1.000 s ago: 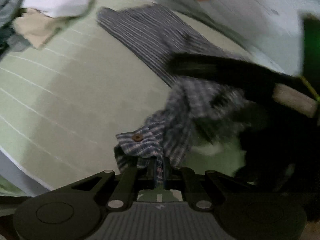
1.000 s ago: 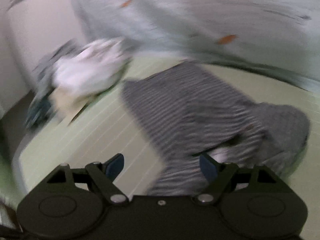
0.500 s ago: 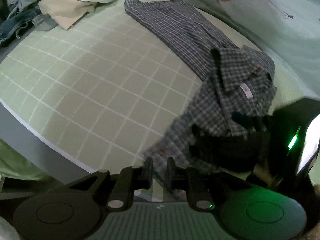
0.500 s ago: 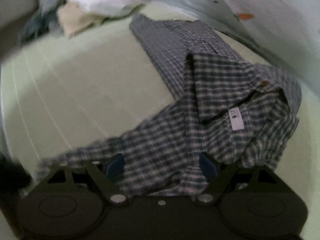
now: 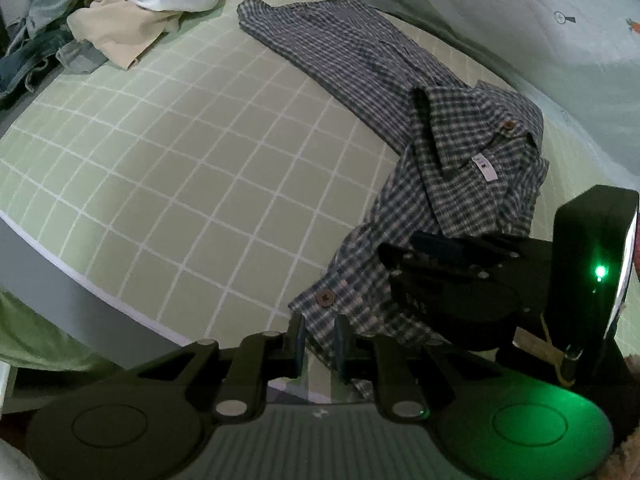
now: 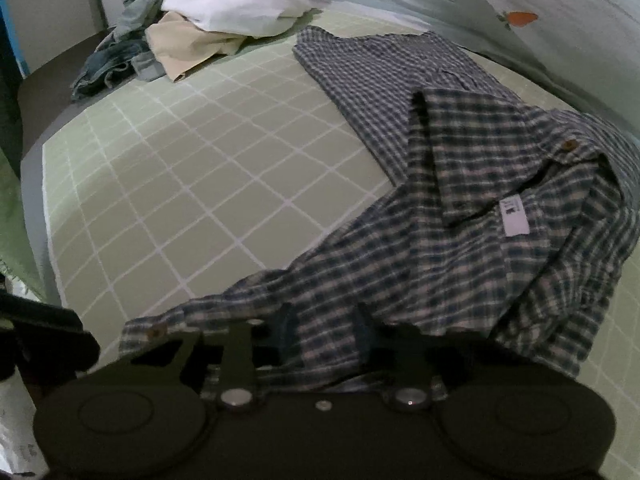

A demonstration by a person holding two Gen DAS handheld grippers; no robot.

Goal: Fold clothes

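Both jaws pinch the shirt [image 5: 460,168]: left gripper [image 5: 318,338] at its buttoned cuff, right gripper [image 6: 324,334] just beside, further along the sleeve.

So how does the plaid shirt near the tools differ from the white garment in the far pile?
The plaid shirt is dark checked cloth; the white garment is plain. The shirt lies stretched out alone on the green gridded cover, while the white garment sits bunched on top of a heap. The left tool and right tool both pinch the shirt; nothing holds the white one. Both lie unfolded.
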